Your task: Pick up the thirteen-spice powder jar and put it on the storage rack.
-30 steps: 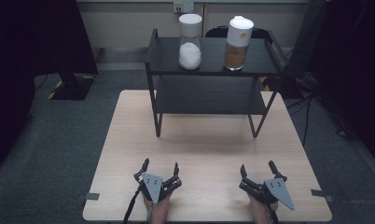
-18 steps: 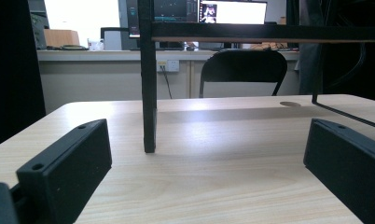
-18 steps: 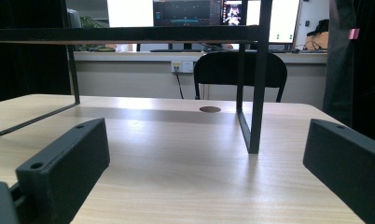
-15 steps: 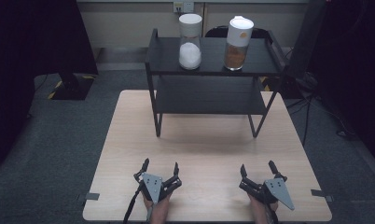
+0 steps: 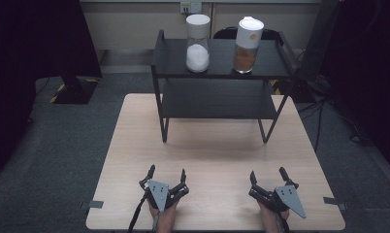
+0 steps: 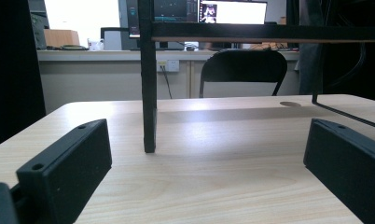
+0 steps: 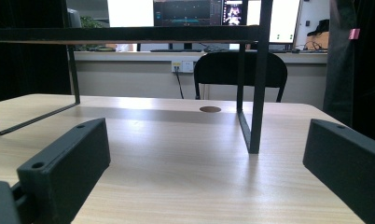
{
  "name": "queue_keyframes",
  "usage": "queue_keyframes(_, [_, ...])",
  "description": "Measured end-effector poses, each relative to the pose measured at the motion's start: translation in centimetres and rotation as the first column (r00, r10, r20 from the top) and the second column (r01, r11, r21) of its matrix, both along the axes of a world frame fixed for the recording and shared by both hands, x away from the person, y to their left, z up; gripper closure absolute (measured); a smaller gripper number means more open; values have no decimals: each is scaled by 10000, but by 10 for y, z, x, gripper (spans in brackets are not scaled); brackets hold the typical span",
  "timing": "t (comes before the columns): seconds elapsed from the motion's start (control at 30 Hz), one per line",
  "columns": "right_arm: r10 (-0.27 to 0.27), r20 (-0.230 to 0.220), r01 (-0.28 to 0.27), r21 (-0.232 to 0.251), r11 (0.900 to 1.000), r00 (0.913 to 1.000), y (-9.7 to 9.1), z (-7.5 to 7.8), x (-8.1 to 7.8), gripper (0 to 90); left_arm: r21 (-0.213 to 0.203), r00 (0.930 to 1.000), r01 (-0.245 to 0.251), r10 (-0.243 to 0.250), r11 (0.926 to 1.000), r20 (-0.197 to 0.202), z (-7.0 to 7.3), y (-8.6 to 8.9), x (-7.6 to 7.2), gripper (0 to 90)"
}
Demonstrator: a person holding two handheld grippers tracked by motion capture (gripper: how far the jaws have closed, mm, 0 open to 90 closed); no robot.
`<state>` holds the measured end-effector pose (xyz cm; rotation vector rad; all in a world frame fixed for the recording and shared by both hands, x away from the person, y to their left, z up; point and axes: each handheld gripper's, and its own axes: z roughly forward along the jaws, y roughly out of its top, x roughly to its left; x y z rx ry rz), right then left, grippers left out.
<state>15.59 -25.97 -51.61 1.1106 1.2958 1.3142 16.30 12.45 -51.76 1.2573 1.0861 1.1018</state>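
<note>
Two jars stand on the top of a black two-tier rack point(image 5: 222, 104) at the far side of the wooden table point(image 5: 217, 150). The left jar point(image 5: 198, 43) holds white powder; the right jar point(image 5: 248, 45) has a white lid and brown contents. My left gripper point(image 5: 167, 174) rests near the table's front edge, open and empty, facing the rack's front left leg point(image 6: 148, 88). My right gripper point(image 5: 268, 175) rests at the front right, also open and empty, facing the rack's front right leg point(image 7: 256, 88). In both gripper views the jaws stand wide apart on bare wood.
The rack's lower shelf point(image 5: 217, 99) holds nothing. A black chair point(image 6: 244, 72) and a counter with monitors point(image 7: 195, 11) stand behind the table. A dark stand point(image 5: 74, 90) sits on the carpet at the left. Tape marks point(image 5: 96, 204) flag the table's front corners.
</note>
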Motion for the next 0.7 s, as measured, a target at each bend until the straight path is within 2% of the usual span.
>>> queue_keyframes(0.53, [-82,4,82,-19,10000,10000,1,0,0,0,1,10000,-26,26,10000,1,0,0,0,3])
queue_keyframes(0.7, [-94,11,94,-11,10000,10000,2,0,0,0,30,9998,-175,176,9998,-79,2,-3,1,0])
